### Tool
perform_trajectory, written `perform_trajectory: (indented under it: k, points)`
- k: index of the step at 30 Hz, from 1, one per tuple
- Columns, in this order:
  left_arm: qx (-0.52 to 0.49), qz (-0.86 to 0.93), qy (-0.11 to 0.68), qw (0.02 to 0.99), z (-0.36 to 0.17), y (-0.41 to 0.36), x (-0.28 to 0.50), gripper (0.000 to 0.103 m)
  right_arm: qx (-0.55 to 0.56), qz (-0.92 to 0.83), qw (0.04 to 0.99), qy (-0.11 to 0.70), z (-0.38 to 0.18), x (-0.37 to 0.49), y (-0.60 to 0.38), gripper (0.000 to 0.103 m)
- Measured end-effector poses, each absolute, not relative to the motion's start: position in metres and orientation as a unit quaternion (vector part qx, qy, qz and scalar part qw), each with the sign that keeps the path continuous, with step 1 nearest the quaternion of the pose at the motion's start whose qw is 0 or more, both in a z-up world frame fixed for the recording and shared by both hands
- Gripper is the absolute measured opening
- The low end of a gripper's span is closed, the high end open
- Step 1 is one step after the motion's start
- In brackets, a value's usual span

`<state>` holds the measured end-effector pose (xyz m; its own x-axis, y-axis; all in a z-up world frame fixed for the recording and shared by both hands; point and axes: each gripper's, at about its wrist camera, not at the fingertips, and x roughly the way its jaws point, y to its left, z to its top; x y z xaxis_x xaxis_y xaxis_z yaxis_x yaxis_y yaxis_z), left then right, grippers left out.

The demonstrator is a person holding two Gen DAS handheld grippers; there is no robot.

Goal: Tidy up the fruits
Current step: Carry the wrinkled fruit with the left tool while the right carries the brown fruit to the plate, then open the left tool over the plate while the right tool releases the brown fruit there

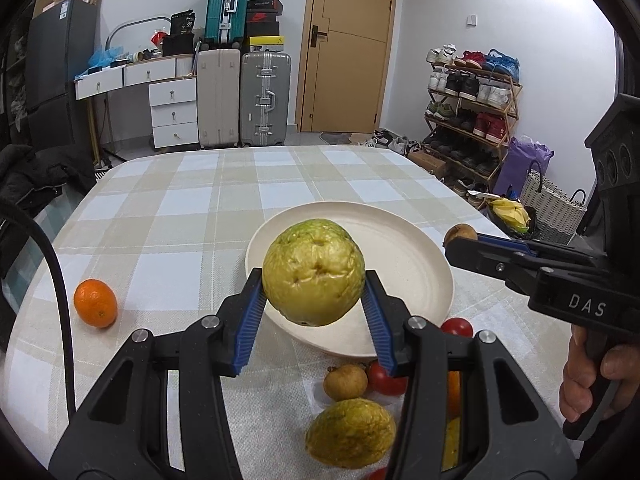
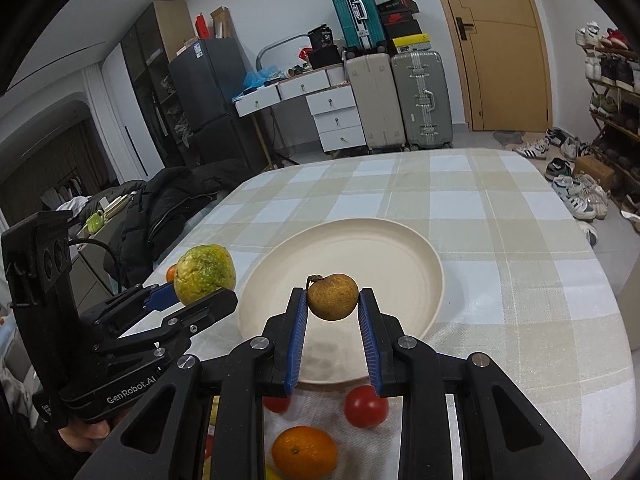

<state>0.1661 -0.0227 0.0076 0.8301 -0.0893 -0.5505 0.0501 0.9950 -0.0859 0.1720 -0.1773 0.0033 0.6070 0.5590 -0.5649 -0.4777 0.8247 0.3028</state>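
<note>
My left gripper [image 1: 314,284] is shut on a large yellow-green guava [image 1: 313,272] and holds it above the near left rim of the cream plate [image 1: 404,252]. My right gripper [image 2: 333,298] is shut on a small brown fruit [image 2: 333,297], held above the near part of the plate [image 2: 400,256]. The right gripper also shows in the left wrist view [image 1: 460,242], the left one in the right wrist view [image 2: 200,288]. On the cloth near me lie a second guava [image 1: 350,432], a small brown fruit [image 1: 345,382], red tomatoes [image 2: 366,406] and an orange [image 2: 304,452]. Another orange [image 1: 95,303] lies far left.
The table wears a beige and white checked cloth [image 1: 200,208]. A black coat [image 2: 168,204] lies off its left side. Suitcases [image 1: 240,100], drawers and a door stand behind; a shoe rack [image 1: 472,108] and bags stand at the right.
</note>
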Motion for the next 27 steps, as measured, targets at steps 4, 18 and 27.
perform_trajectory:
  k: [4, 18, 27]
  points:
    - [-0.030, -0.039, 0.299, 0.953, 0.001, -0.026, 0.175, 0.045, 0.058, 0.281, 0.890, 0.355, -0.010, 0.183, -0.178, 0.027]
    - [-0.024, -0.044, 0.318, 0.947, -0.012, -0.031, 0.189, 0.046, 0.041, 0.274, 0.881, 0.383, -0.033, 0.196, -0.172, 0.027]
    - [-0.021, -0.039, 0.311, 0.949, -0.012, -0.029, 0.189, 0.051, 0.035, 0.268, 0.883, 0.385, -0.035, 0.193, -0.172, 0.044]
